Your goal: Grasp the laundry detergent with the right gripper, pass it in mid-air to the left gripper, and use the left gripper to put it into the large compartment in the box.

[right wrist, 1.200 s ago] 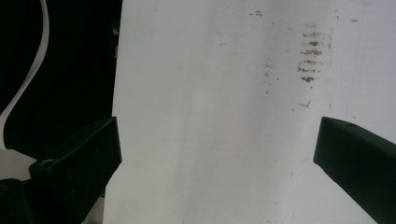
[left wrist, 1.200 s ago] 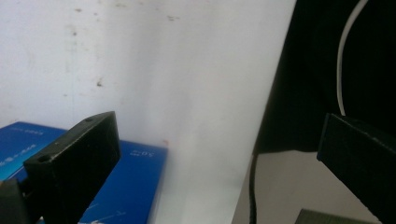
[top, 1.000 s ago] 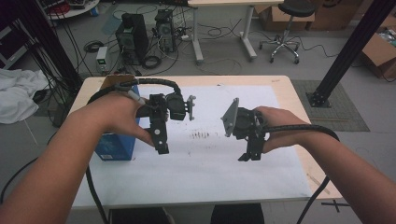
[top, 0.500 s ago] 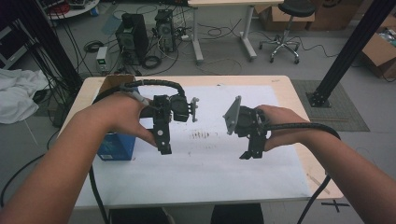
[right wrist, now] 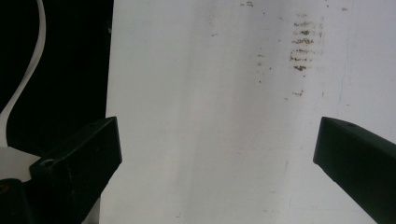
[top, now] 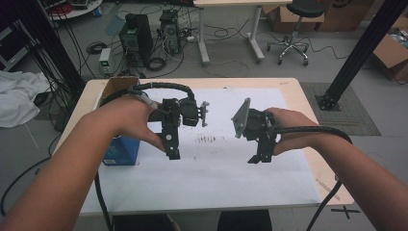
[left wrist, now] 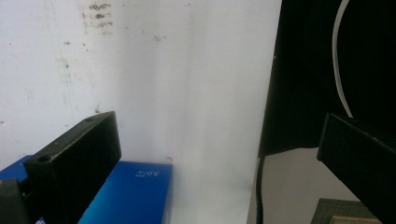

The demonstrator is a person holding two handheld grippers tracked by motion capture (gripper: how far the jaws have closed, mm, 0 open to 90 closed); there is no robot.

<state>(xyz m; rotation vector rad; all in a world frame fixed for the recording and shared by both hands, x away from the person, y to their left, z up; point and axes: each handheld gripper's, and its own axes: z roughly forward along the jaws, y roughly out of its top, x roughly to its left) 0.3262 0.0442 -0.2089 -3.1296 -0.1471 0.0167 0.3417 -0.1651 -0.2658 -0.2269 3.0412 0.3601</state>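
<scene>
Above the white surface (top: 216, 178) at frame centre, the left gripper (top: 172, 153) and right gripper (top: 256, 158) hover with jaws apart, empty, a blue box (top: 120, 150) at left.

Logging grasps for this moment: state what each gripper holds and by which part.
Nothing is held. The left gripper and the right gripper both hang open above the white sheet, with bare sheet between their jaws.
</scene>
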